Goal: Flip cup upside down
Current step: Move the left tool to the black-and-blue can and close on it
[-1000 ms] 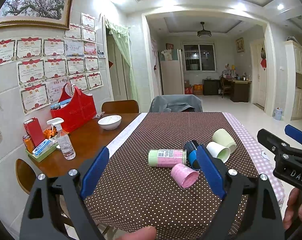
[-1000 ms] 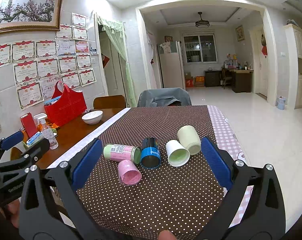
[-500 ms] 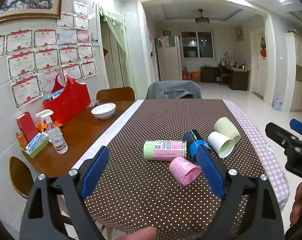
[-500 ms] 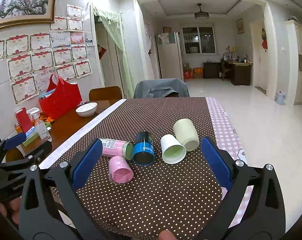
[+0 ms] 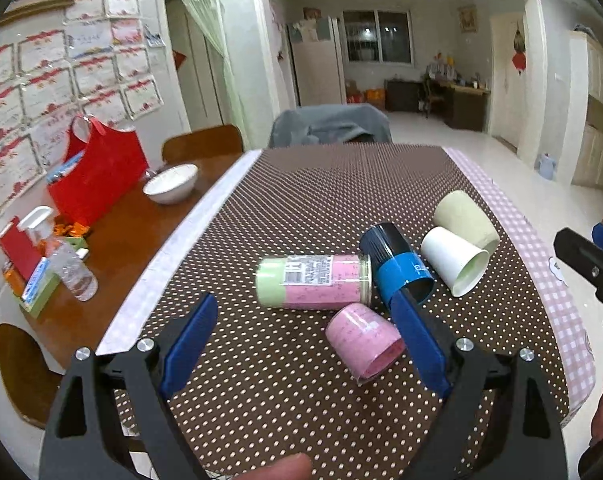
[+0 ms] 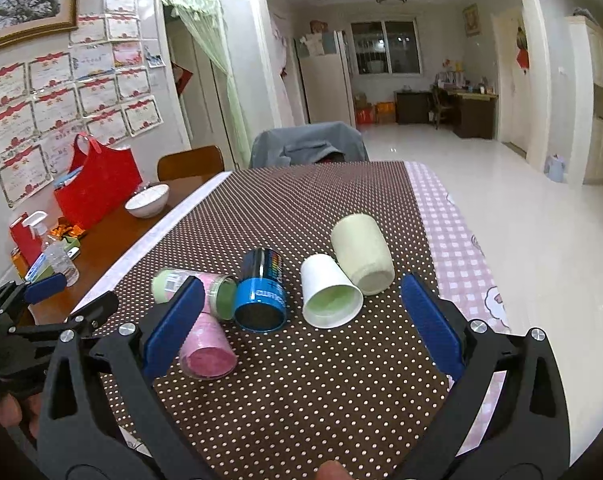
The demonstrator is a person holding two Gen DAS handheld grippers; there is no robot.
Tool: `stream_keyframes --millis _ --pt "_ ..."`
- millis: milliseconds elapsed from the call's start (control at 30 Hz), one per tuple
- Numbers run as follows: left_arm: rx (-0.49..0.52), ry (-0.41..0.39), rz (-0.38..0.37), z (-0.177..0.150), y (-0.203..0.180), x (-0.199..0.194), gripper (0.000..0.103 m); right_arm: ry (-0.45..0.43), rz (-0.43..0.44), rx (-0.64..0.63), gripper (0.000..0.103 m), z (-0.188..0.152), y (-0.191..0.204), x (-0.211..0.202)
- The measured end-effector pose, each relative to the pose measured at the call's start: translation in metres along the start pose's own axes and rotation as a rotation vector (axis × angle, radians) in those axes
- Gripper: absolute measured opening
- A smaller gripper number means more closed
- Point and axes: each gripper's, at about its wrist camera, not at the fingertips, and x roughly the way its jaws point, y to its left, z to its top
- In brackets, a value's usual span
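- You are in the approach step: five cups lie on their sides in a cluster and none is gripped or turned over yet, so the task is barely begun.
- The brown dotted tablecloth [image 6: 301, 380] is your landmark; it covers the table's near part, with a pink checked cloth [image 6: 453, 232] along its right edge and bare wood to its left.
- On that bare wood, left of the tablecloth, stand a red bag [image 5: 97, 176], a white bowl [image 5: 169, 183] and a spray bottle [image 5: 67, 260].
- Beyond the tablecloth's far end, a chair draped in grey cloth [image 6: 307, 146] faces an open tiled room.
- Your right gripper [image 6: 301, 320] hovers above the tablecloth's near part, jaws spread wide, holding nothing.
- Your left gripper [image 5: 305, 344] is likewise wide apart and empty, its right pad overlapping the pink cup [image 5: 363, 342] in view.
- The white cup [image 6: 329, 292], mouth toward you, lies at the tablecloth's middle, touching the pale green cup [image 6: 361, 254]; the blue-banded black cup [image 6: 261, 292] and a labelled pink-green cup [image 5: 313, 282] are beside it.
- Next, I judge, you must pick one cup, close across its wall, lift, and rotate it mouth-down.
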Motion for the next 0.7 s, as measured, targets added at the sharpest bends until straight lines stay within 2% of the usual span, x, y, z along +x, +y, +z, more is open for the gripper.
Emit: stream_keyframes --millis 367,700 --pt "0.060 0.148 -0.100 0.040 -0.030 0.086 0.087 0.076 -0.024 0.048 0.097 0.012 -0.030 0.056" --pt "0.051 0.261 -0.140 0.057 -0.052 0.147 0.087 0.125 -0.025 0.071 0.097 0.017 -0.052 0.093"
